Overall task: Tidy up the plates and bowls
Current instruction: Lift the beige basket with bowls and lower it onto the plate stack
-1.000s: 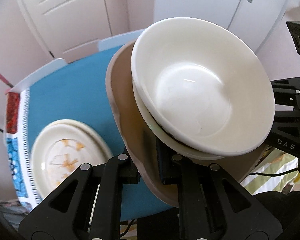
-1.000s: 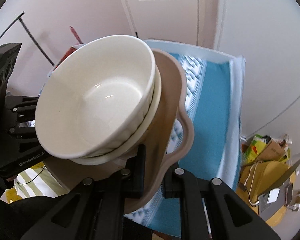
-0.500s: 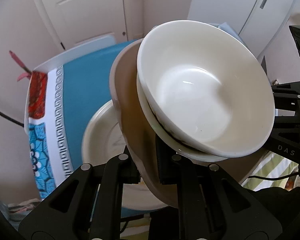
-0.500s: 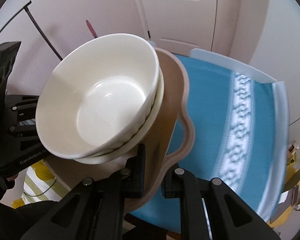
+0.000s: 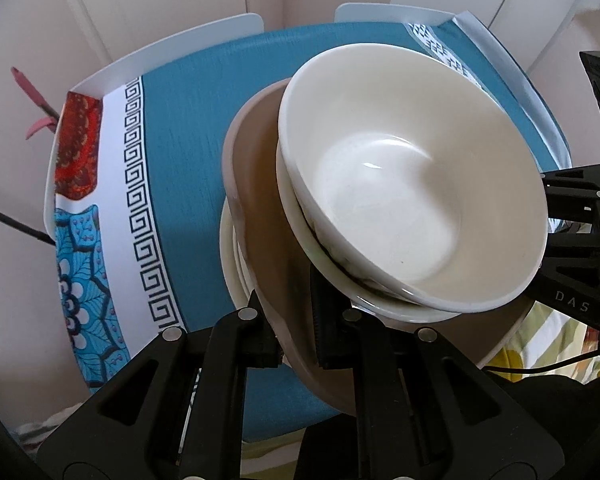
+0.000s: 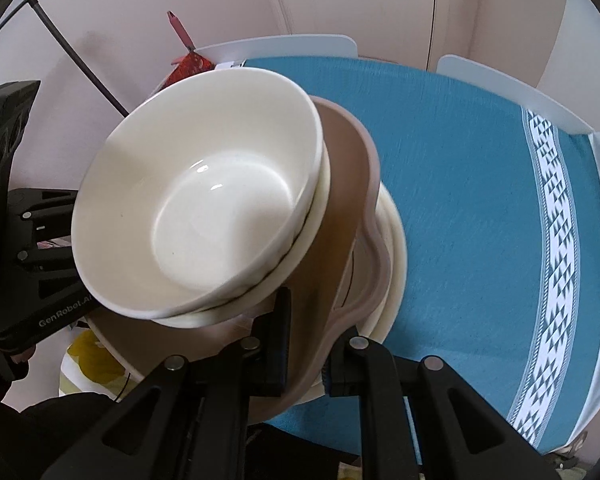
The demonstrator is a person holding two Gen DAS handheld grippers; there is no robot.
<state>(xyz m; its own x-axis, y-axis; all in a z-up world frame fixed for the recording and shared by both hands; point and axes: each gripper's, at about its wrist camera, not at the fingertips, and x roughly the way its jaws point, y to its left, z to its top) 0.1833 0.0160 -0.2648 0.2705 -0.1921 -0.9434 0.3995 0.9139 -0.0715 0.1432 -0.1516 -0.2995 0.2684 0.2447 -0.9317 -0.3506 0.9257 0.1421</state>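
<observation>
Above the cream plate [image 5: 230, 264] near the counter's [image 5: 188, 128] front edge, both tools [image 5: 296, 322] [image 6: 306, 350] clench the brown tray [image 6: 340, 216]; uneven lowering could slide the stacked bowls [image 6: 196, 208] off.

A: The bowl [image 5: 412, 200] looks like glazed ceramic, glossy and smooth, with highlights inside. The brown plate [image 5: 260, 216]?

B: Matt, smooth. The cloth [image 6: 480, 184] is woven fabric, dull; the fingers [image 6: 276, 344] are matt black plastic.

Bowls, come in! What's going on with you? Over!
Left gripper and right gripper shut on brown plate's rims. White bowls stacked on it. Cream plates directly below on table.
</observation>
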